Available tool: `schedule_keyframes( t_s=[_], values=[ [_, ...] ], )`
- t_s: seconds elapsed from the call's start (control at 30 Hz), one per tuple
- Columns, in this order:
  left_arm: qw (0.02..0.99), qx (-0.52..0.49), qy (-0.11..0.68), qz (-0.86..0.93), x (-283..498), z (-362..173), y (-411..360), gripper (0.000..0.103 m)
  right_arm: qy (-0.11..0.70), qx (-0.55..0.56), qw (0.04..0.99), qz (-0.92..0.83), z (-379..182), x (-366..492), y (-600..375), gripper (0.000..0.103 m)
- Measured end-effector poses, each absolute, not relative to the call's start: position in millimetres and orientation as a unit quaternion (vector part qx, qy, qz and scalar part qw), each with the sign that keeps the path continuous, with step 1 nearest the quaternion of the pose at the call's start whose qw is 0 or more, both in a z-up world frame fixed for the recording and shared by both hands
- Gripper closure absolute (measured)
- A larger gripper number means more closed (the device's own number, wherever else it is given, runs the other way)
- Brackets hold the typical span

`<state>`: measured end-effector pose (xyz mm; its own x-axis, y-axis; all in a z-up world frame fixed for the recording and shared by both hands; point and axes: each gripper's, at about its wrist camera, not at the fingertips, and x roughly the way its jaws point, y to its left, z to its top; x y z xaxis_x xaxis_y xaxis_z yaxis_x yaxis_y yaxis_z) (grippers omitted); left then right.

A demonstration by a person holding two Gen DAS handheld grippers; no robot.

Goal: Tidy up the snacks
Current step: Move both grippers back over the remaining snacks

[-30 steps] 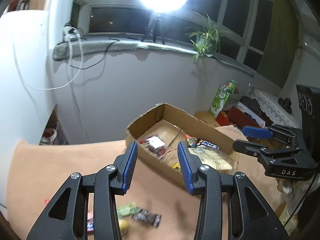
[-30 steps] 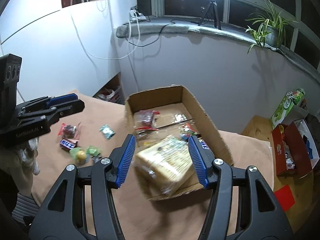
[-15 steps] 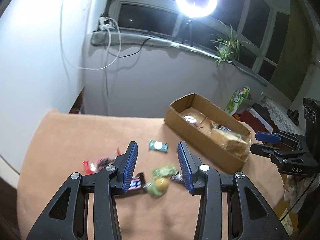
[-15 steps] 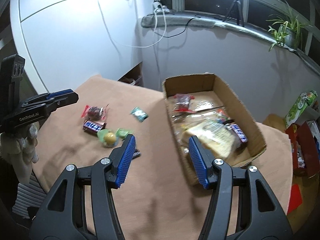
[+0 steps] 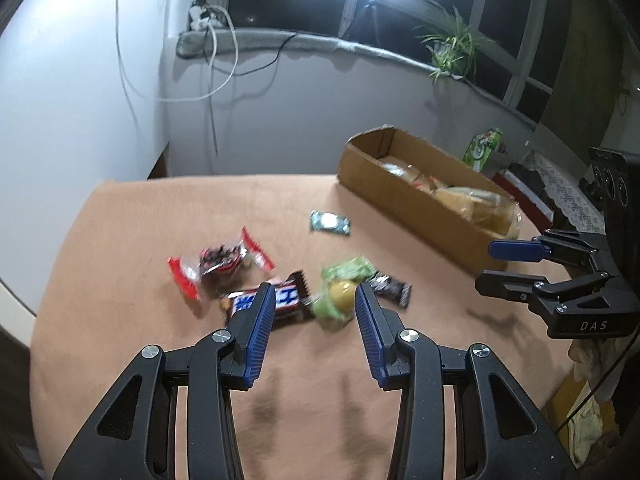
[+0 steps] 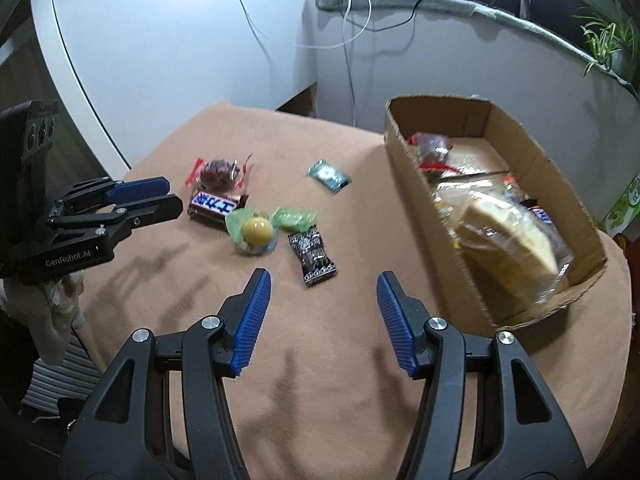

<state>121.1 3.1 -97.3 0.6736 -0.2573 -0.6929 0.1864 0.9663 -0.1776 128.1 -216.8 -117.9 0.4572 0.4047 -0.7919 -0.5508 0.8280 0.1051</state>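
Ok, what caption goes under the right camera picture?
Open right gripper above loose snacks beside the cardboard box of bread.

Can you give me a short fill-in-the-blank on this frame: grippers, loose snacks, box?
1. Both the left gripper and the right gripper have their jaws ____.
2. The bagged bread lies inside the ____.
3. The loose snacks still on the cloth number ____.
4. The chocolate bar with the blue label lies ____ the cardboard box.

Missing words: open; cardboard box; five; outside
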Motion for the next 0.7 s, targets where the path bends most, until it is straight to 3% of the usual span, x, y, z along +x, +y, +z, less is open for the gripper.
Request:
schedule_keyframes(
  t_s=[0.7],
  values=[
    [0.899, 0.015, 0.405, -0.167, 143, -127, -27, 0.063, 0.473, -0.097, 0.829, 0.283, -163, 160, -186, 0.045]
  ],
)
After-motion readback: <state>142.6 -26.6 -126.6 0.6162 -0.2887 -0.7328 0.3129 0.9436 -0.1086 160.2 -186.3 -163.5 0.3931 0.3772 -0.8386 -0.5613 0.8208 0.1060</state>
